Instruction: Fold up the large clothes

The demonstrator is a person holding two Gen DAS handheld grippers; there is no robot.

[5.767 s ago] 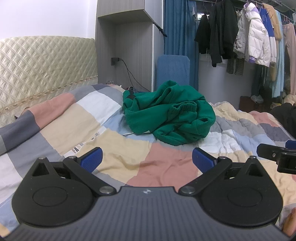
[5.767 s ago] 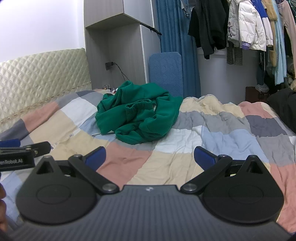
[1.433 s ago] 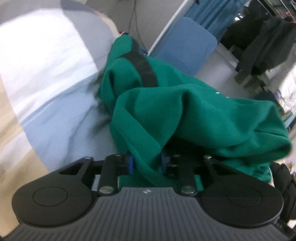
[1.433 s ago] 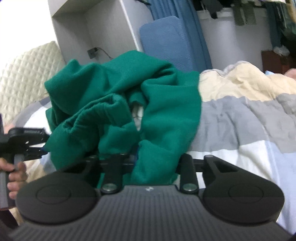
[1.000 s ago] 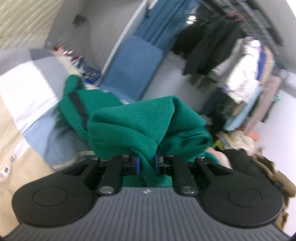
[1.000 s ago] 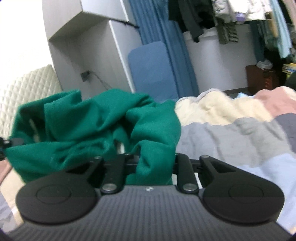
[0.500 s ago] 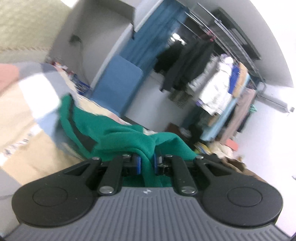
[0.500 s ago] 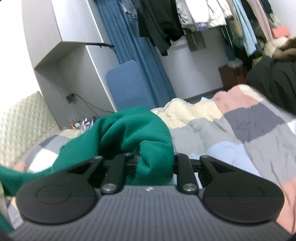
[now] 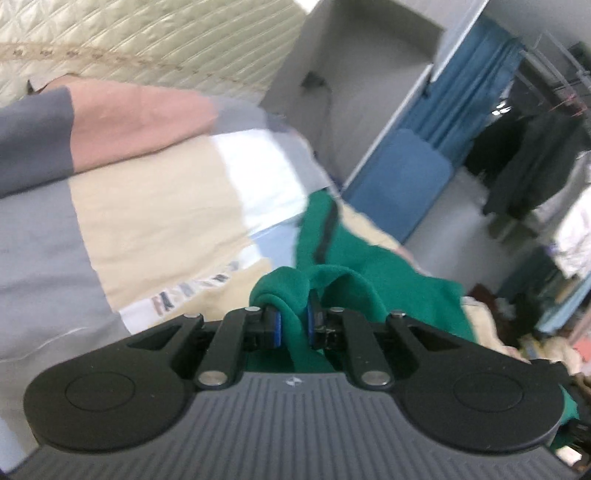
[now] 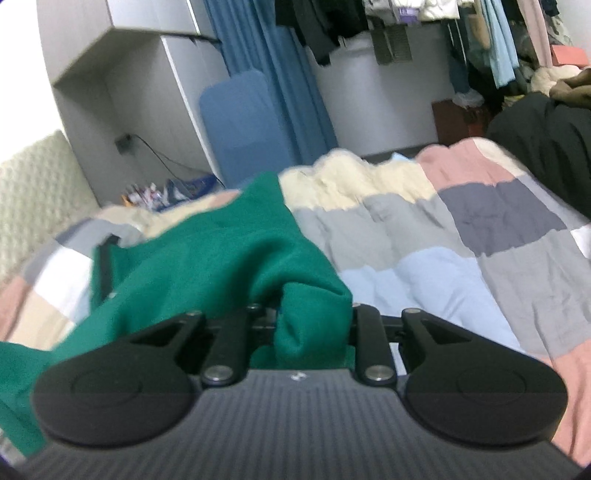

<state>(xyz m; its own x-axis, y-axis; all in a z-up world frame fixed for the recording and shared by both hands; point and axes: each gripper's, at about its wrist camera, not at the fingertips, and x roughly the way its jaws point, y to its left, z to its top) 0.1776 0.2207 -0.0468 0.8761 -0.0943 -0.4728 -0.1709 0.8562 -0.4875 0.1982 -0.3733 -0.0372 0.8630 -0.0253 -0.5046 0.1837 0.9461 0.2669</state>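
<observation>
Sweatshirt (image 9: 373, 258), green and bulky, is only at the start of its folding: both grippers have hold of it, but no fold shows anywhere. Nearest, the left gripper (image 9: 293, 326) has its blue-padded fingers (image 9: 275, 328) pinching a rolled edge of the cloth. The right gripper (image 10: 314, 325) has a thick bunch of the same cloth where its fingers should be; those fingers are hidden by the fabric, so I judge they are clamped on it rather than see it.

Beyond the two grips the garment sags in a loose, crumpled sheet down to the patchwork quilt (image 10: 461, 258) on the bed, its far part lying on the quilt; one dark band (image 9: 327, 232) runs along it. What seems left is nearly everything: spreading it flat on the quilt, smoothing it, bringing in the sleeves, then folding the body.

Farther back stand a blue padded board (image 10: 240, 122), a blue curtain (image 10: 280, 74) and a rail of hanging clothes (image 10: 406, 22).
</observation>
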